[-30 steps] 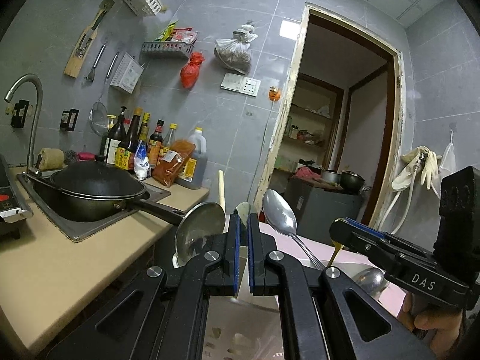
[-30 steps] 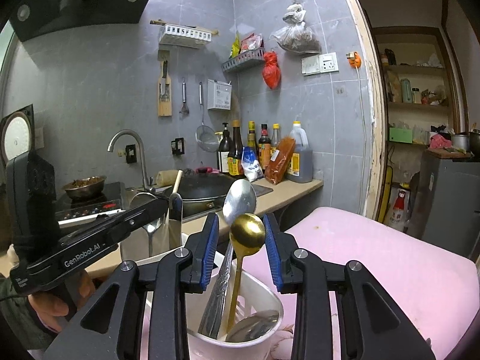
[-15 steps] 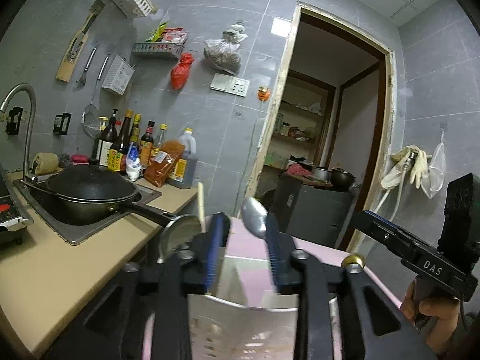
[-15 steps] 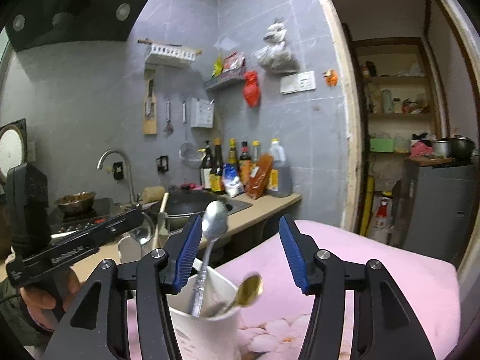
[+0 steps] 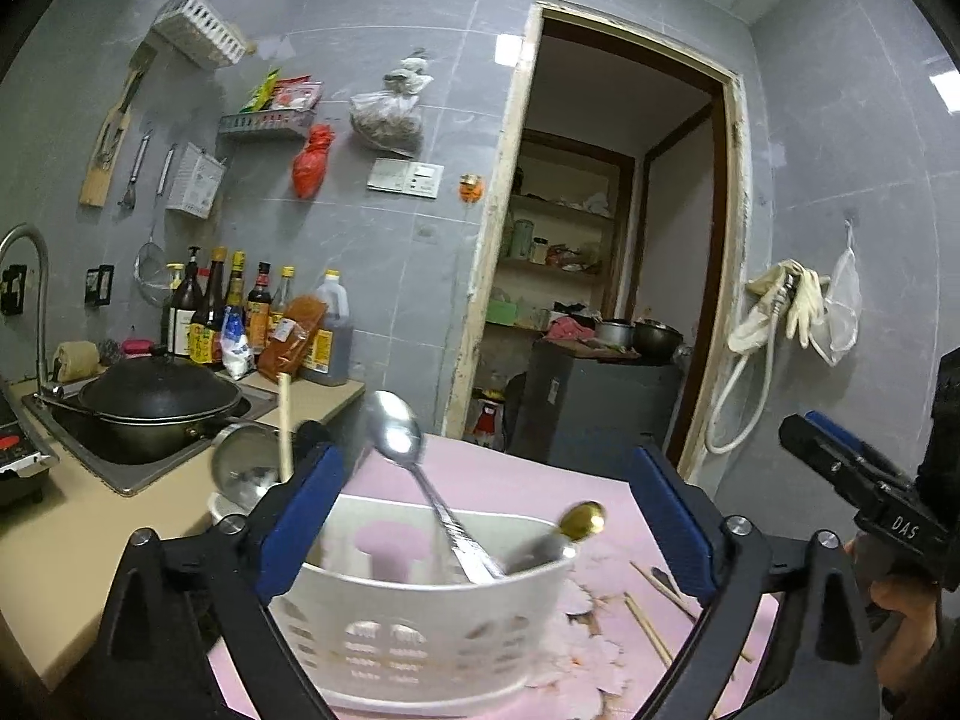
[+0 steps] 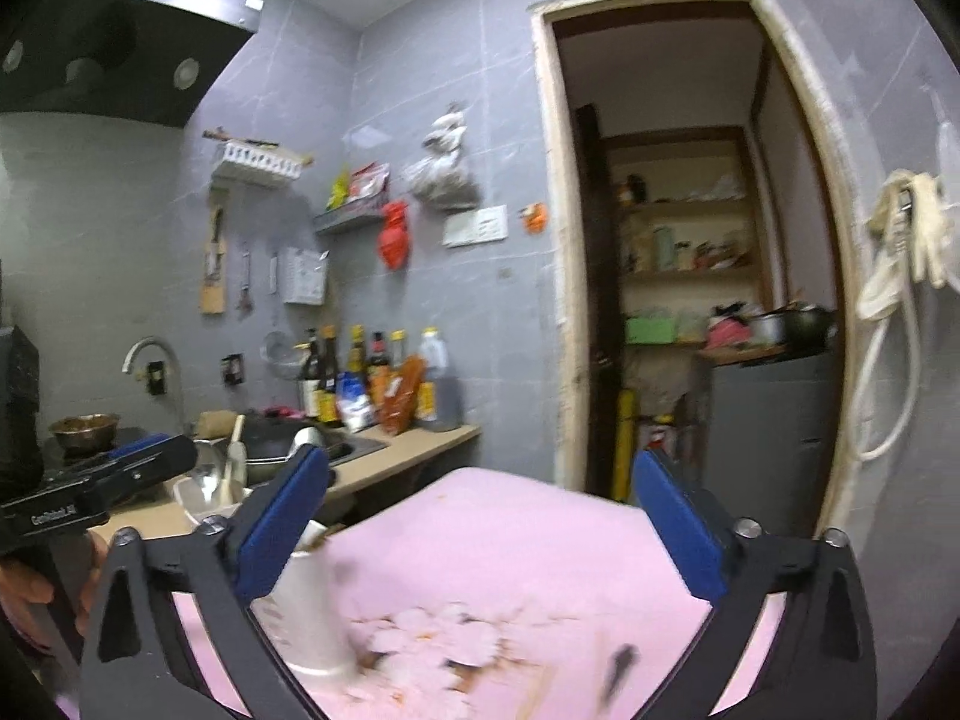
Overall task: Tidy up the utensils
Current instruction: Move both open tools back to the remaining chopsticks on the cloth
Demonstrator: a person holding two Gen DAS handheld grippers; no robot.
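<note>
A white perforated utensil holder (image 5: 420, 618) stands on the pink floral table cover (image 5: 510, 480). In it lean a silver spoon (image 5: 414, 480) and a gold spoon (image 5: 582, 521). My left gripper (image 5: 486, 510) is open wide, its blue pads to either side of the holder. My right gripper (image 6: 480, 522) is open and empty, with the holder (image 6: 306, 606) low at its left pad. Chopsticks (image 5: 648, 630) lie on the cover to the holder's right. The right gripper also shows at the left wrist view's right edge (image 5: 840, 468).
A counter (image 5: 72, 546) at left carries a sink with a black wok (image 5: 156, 408), a metal ladle (image 5: 246, 468), and sauce bottles (image 5: 252, 324). A doorway (image 5: 600, 300) opens behind the table. A hose and gloves (image 5: 780, 312) hang on the right wall.
Both grippers opened. The right one let go of the gold spoon, which now rests in the holder, and swung right. The left gripper moved up and its jaws spread around the holder.
</note>
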